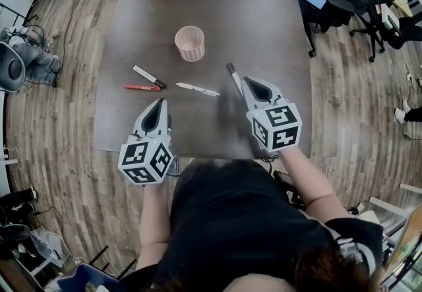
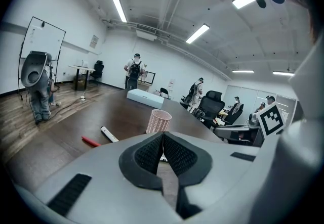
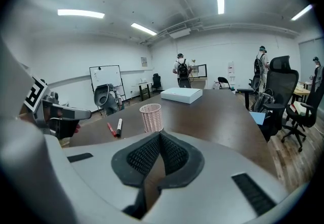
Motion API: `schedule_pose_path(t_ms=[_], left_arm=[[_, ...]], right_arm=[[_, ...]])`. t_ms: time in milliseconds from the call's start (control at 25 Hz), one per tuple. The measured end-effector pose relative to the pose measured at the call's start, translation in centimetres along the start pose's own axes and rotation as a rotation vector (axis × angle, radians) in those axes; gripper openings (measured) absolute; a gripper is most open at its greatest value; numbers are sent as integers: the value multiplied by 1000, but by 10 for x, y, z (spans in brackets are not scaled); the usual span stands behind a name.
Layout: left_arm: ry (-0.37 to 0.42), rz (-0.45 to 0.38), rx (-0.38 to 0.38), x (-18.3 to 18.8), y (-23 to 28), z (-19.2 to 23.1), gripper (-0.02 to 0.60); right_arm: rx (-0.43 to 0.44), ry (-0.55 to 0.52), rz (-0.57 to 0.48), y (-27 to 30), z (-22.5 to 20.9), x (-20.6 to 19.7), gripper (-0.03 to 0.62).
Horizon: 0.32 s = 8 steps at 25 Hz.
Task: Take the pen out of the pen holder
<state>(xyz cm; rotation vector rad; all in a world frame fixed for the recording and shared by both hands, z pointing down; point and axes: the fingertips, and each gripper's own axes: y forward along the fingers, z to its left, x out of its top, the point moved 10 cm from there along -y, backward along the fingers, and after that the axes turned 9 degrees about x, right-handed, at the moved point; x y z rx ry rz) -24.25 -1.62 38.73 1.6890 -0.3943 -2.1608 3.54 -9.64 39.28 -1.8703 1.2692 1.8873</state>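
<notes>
Pink mesh pen holder [image 1: 190, 43] upright in the upper middle of the head view, on the dark table [image 1: 264, 20], with nothing seen sticking out of its mouth. Below it, four writing things out on the tabletop:
- a white marker [image 1: 149, 76] with a black cap and a red pen [image 1: 141, 87] at centre left, close together;
- a white pen [image 1: 197, 89] just right of them;
- a dark-capped pen [image 1: 234, 78] slanting at centre right, right against the left flank of the right gripper [image 1: 251, 82]. Hard to tell from above whether resting on the wood or leaning on the tool.

Right gripper, in its own view: pads pressed together at the tips, nothing pinched between them. Left gripper [image 1: 159, 102], lower left of the head view, near the table edge: likewise closed tip to tip on nothing, aimed toward the holder and well apart from it.

Looks like the tail end of the job, with the holder apparently emptied and the pens out on the table. Judged from that, calls for little more than drawing both tools back without brushing the dark-capped pen. In case of a pen hidden low inside the mesh: spread one tool's pads, come down over the rim from above, pinch, and lift straight up so as not to tip the light holder.
</notes>
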Motion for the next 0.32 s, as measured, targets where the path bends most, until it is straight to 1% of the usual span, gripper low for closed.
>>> schedule_pose_path(t_ms=[320], left_arm=[[-3, 2, 7, 0, -3, 1, 28]], right_arm=[[16, -7, 0, 0, 3, 4, 17]])
